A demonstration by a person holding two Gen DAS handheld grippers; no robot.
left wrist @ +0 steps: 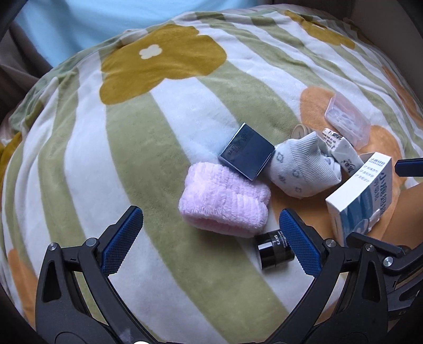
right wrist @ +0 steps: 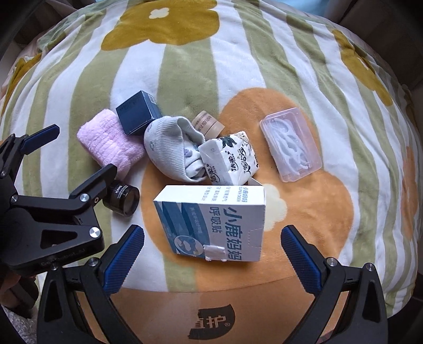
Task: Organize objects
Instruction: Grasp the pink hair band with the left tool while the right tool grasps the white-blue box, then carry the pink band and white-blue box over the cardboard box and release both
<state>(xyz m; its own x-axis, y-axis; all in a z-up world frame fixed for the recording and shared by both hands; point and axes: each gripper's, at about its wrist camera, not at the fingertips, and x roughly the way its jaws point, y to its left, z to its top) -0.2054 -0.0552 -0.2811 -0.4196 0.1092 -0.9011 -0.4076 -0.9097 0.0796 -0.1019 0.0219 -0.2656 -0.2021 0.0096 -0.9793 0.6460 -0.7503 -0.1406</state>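
A cluster of small items lies on a flowered blanket (left wrist: 171, 113). In the left wrist view: a pink fluffy cloth (left wrist: 224, 206), a dark blue box (left wrist: 247, 156), a grey sock (left wrist: 301, 166), a black jar (left wrist: 275, 250), a tissue pack (left wrist: 341, 150), a white-blue carton (left wrist: 362, 201), a clear plastic case (left wrist: 347, 119). My left gripper (left wrist: 211, 238) is open just short of the pink cloth, its right finger beside the jar. My right gripper (right wrist: 211, 254) is open, its fingers either side of the carton (right wrist: 214, 219). The left gripper (right wrist: 79, 156) shows at the left of the right wrist view.
A cardboard box (right wrist: 211, 315) with a printed logo lies under the blanket's near edge. A round beige tin (right wrist: 207, 124) sits behind the sock (right wrist: 169, 148). The clear case (right wrist: 290, 143) holds white floss picks. A light blue wall (left wrist: 79, 23) is behind.
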